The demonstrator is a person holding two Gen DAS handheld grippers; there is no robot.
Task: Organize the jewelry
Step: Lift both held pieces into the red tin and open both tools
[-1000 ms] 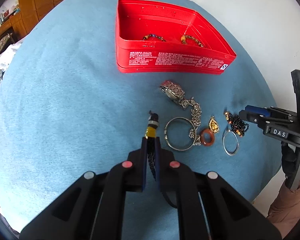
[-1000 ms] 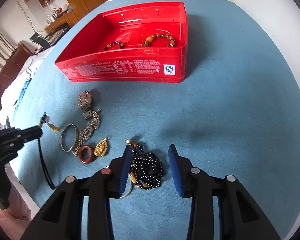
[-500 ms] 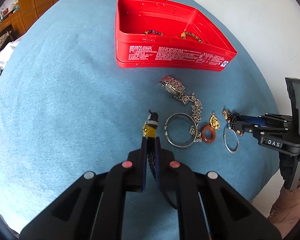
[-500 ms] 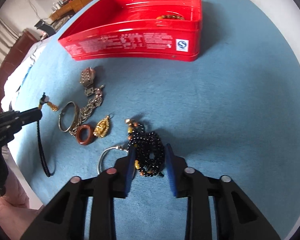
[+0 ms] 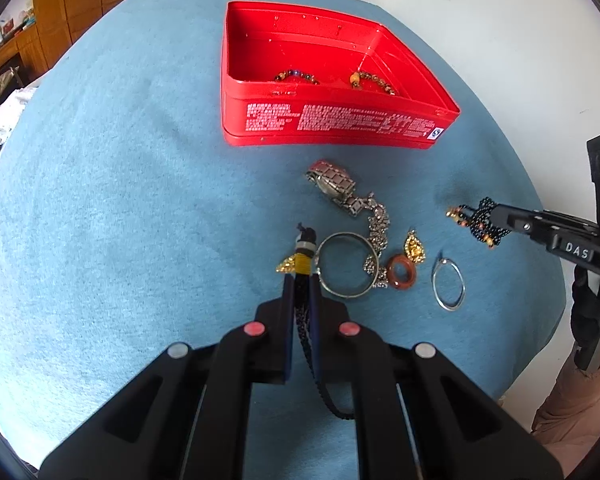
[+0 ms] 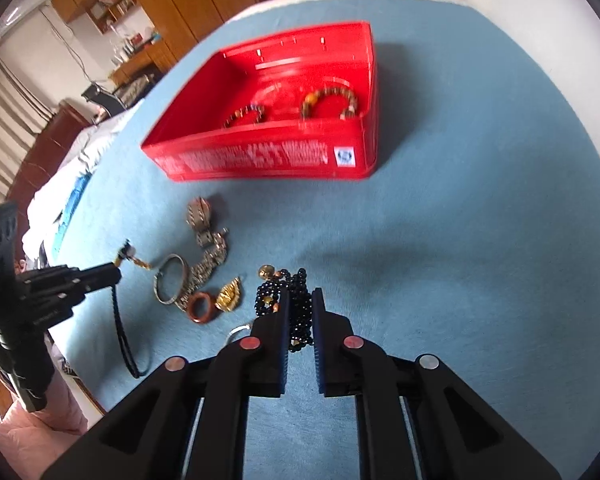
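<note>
Red tin [image 5: 332,128] upper centre, open to receive jewelry on the blue bench [image 5: 100,200]. Right gripper [image 6: 300,300] fingers just closed, clamping black bead strand [image 6: 300,308], lifted. Left gripper [image 5: 301,288] fingers closed, pinching black cord pendant [image 5: 300,260]. Loose pieces wait mid-frame.

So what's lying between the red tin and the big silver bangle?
A metal-link wristwatch lies on the blue cloth between the red tin and the silver bangle; the left wrist view shows it best.

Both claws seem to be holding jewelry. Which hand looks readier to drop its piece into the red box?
Probably the right gripper: its black bead necklace hangs clear of the cloth. The left gripper pinches a black cord whose loop trails off the table edge. Neither is over the red box.
</note>
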